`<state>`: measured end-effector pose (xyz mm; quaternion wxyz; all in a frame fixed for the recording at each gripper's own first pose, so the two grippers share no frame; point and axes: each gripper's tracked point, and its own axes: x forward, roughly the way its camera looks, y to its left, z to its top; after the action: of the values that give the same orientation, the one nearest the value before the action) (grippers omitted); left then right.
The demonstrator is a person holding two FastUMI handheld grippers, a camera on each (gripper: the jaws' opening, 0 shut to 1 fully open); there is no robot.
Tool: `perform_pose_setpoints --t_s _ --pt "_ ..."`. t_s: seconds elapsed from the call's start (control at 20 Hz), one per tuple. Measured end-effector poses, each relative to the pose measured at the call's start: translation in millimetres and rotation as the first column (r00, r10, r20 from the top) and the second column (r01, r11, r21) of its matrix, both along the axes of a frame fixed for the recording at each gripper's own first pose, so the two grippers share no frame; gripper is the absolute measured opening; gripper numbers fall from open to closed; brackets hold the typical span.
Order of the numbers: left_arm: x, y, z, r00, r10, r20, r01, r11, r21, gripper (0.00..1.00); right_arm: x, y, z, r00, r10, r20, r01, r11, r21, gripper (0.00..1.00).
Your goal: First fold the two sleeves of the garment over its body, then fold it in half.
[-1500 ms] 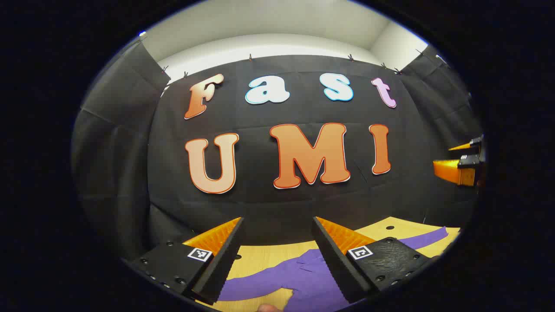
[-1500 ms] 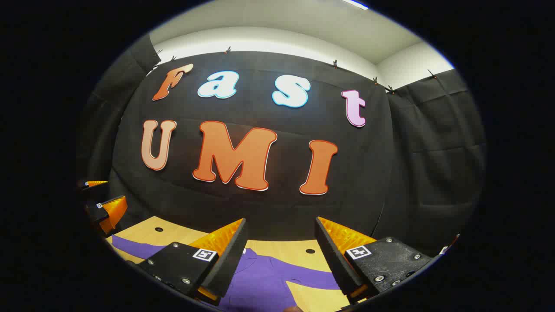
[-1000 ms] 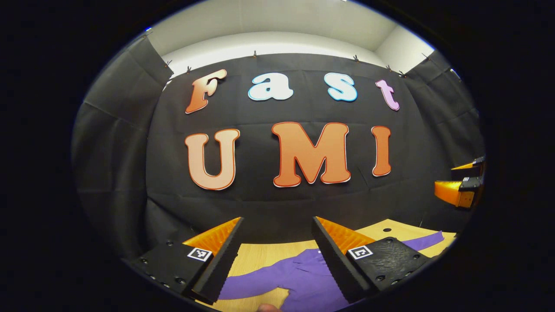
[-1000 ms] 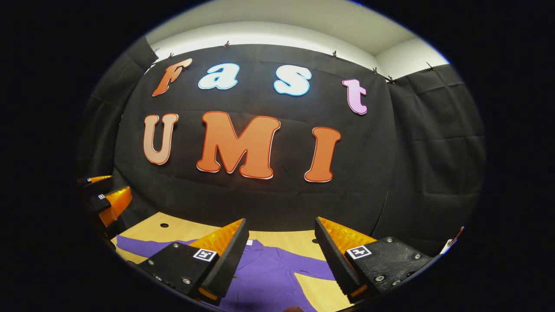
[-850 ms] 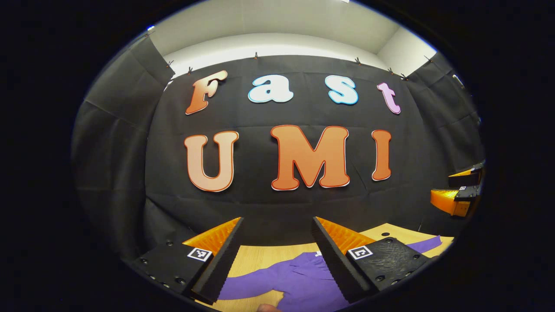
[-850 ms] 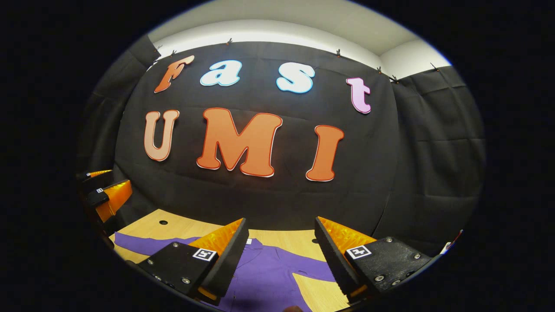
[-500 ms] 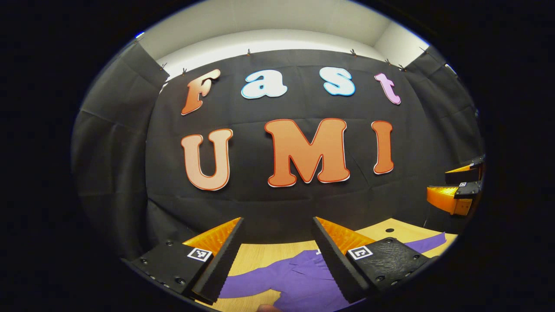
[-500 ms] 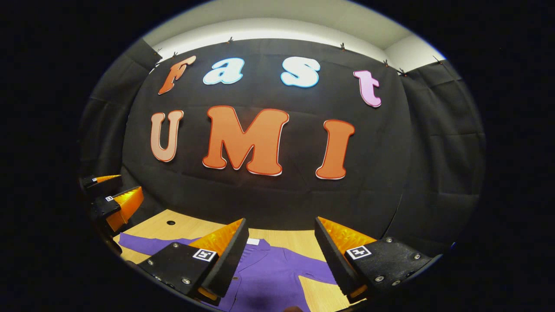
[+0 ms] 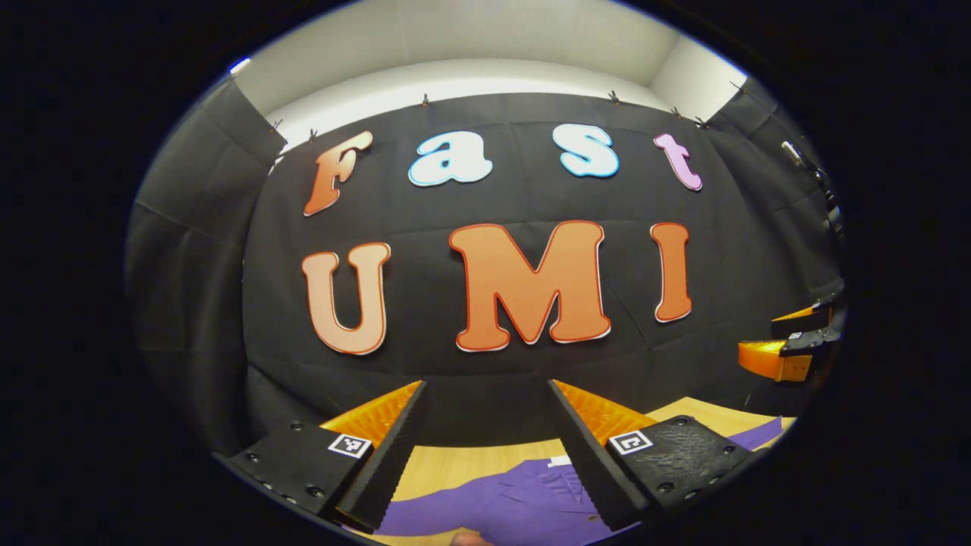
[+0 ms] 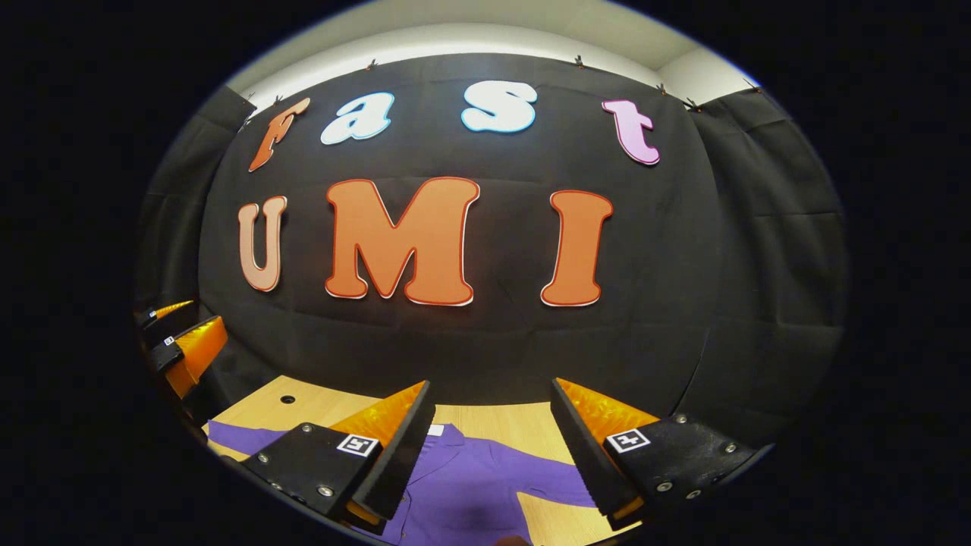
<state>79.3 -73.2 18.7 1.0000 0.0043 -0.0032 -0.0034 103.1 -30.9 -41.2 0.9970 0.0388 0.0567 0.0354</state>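
purple garment [image 10: 470, 485] partly behind the right gripper [image 10: 489, 447], its lower body cut off at the edge

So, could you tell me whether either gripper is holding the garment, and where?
Nothing is held: left gripper and right gripper are open above the purple garment.

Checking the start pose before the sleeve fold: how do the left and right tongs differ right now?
In their own views, the left tongs frame the purple garment's sleeve and collar, the right tongs its body. From each other's views, the left tongs appear at the left edge, the right tongs at the right edge. Both are open, above the garment, holding nothing.
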Motion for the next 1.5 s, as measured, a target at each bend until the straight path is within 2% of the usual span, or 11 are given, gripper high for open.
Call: perform_pose_setpoints --t_s 0.2,0.3,0.35,0.45,0.65,0.8,0.9,1.0,1.2,1.3,1.5 --pt "0.0 1.0 2.1 1.0 0.012 0.01 -0.012 1.0 0.003 0.98 4.8 -9.3 -2.9 1.0 -0.012 -0.014 0.012 1.0 0.011 0.93" --pt "-1.7 -4.7 6.2 1.0 0.003 0.025 -0.003 1.0 0.004 1.0 4.6 -25.9 -2.5 0.999 -0.047 0.005 0.047 0.998 -0.03 0.93" --pt "-2.4 -5.0 7.4 1.0 0.006 0.031 -0.006 1.0 0.013 0.98 4.9 -34.0 -8.1 0.998 -0.06 0.0 0.059 0.997 -0.048 0.93" --pt "-7.5 -10.8 9.2 0.999 -0.003 0.037 0.003 1.0 0.016 1.0 4.4 -48.8 -20.1 0.996 -0.084 -0.027 0.082 0.994 -0.07 0.93" --pt "-13.7 -17.3 8.0 1.0 -0.003 0.03 0.003 1.0 0.017 1.0 11.9 -98.8 -59.0 0.98 -0.157 -0.123 0.143 0.983 -0.116 0.93" --pt "-15.3 -18.8 2.8 1.0 0.005 0.018 -0.006 1.0 0.019 0.98 13.8 -139.4 -94.2 0.95 -0.208 -0.233 0.18 0.974 -0.138 0.93" --pt "-15.1 -17.0 -0.8 1.0 0.017 0.007 -0.017 0.999 0.027 1.0 16.3 -162.4 -116.7 0.922 -0.232 -0.31 0.206 0.972 -0.114 0.94" --pt "-13.8 -17.2 -5.5 1.0 0.028 -0.013 -0.027 0.999 0.033 0.98 15.5 -182.7 -134.4 0.893 -0.247 -0.377 0.243 0.968 -0.059 0.94" --pt "-16.4 -15.8 -19.2 0.996 0.058 -0.073 -0.054 0.997 0.049 0.98 19.5 -222.9 -178.6 0.822 -0.273 -0.5 0.319 0.948 0.008 0.93" --pt "-18.9 -15.7 -22.0 0.994 0.067 -0.09 -0.062 0.997 0.05 0.98 18.6 -235.6 -205.0 0.772 -0.272 -0.575 0.337 0.941 0.007 0.94" --pt "-28.3 -16.2 -27.3 0.988 0.101 -0.114 -0.095 0.994 0.061 1.0 4.0 -263.1 -247.4 0.648 -0.222 -0.728 0.357 0.934 0.033 0.94"
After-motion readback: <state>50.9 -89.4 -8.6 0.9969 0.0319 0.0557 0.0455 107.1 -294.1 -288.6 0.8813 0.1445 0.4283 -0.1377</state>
